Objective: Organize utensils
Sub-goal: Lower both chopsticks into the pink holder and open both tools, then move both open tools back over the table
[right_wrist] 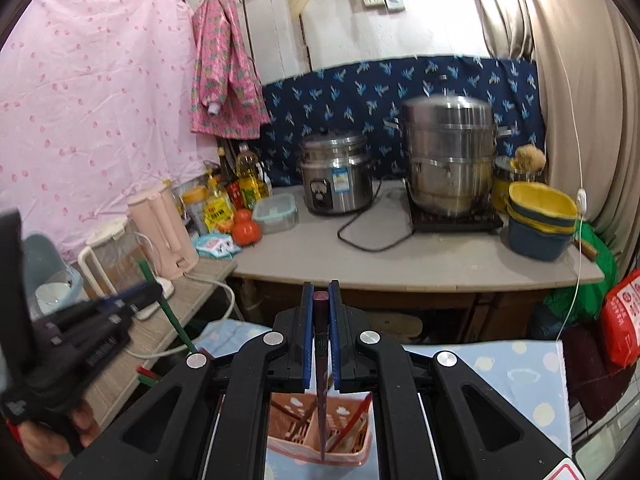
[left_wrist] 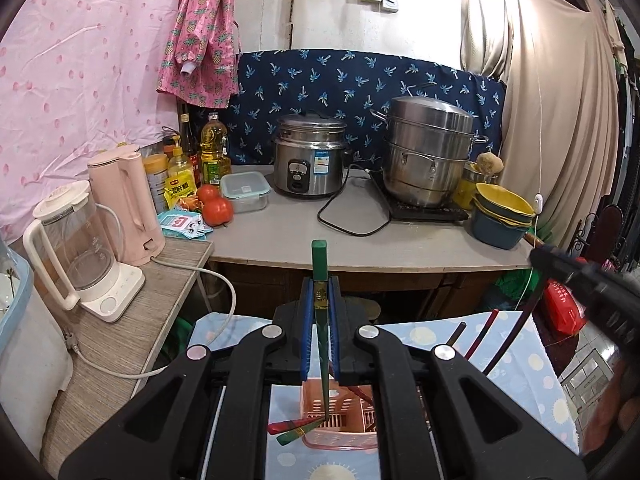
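A cramped kitchen corner, hung with cloth

A pink dotted sheet (left_wrist: 80, 60) and beige curtain (left_wrist: 560, 120) flank a whitewashed wall (left_wrist: 328, 12); a blue palm-print cloth (left_wrist: 360, 80) backs the grey countertop (left_wrist: 400, 240).

A basket (left_wrist: 340, 416) sits on the near table (left_wrist: 532, 364), chopsticks (left_wrist: 362, 394) in it. Behind, on the counter (left_wrist: 360, 248), the rice cooker (left_wrist: 310, 156) stands left of the steamer (left_wrist: 428, 156); bowls (left_wrist: 502, 216) stack at the right end, tomatoes (left_wrist: 216, 206) at the left.
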`<state>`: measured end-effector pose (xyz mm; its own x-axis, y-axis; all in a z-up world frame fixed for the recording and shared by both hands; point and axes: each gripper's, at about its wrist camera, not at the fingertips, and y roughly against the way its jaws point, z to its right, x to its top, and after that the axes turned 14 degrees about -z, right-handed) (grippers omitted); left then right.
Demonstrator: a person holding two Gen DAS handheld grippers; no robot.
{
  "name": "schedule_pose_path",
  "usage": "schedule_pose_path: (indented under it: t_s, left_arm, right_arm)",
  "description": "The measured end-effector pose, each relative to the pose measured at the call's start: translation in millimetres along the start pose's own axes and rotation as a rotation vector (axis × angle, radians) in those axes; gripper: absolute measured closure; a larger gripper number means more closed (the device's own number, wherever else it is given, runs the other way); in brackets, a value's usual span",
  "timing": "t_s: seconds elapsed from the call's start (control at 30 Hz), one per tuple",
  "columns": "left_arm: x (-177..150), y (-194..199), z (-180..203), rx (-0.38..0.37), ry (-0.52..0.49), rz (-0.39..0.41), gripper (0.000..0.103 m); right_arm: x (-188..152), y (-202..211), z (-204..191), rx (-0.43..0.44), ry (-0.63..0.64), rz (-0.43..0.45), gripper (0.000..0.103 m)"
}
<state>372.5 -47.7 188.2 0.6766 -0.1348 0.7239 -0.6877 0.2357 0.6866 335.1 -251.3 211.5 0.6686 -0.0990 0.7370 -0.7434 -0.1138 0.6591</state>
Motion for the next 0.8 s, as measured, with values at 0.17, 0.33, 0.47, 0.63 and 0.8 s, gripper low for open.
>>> schedule_pose_path:
  t_s: [0.17, 0.33, 0.47, 0.63, 0.8]
  left_arm:
    - [1, -1, -1, -0.003, 0.0, 0.001, 0.096]
    - [-3, -5, 1, -0.004, -0.001, -0.009, 0.096]
    - [-6, -11, 2, -0.003, -0.005, -0.02, 0.096]
    - [-8, -14, 3, 0.013, 0.008, -0.017, 0.09]
    - [-11, -7, 0, 0.026, 0.024, 0.013, 0.051]
  right_arm:
    - [15, 15, -4, -0.024, 0.017, 0.047, 0.096]
    - [7, -6, 4, -0.044, 0.0, 0.003, 0.096]
    - [-4, -29, 6, -0.056, 0.004, -0.049, 0.096]
    - [-12, -46, 3, -0.081, 0.041, -0.099, 0.091]
    - [-19, -35, 3, -0.111, 0.029, -0.046, 0.054]
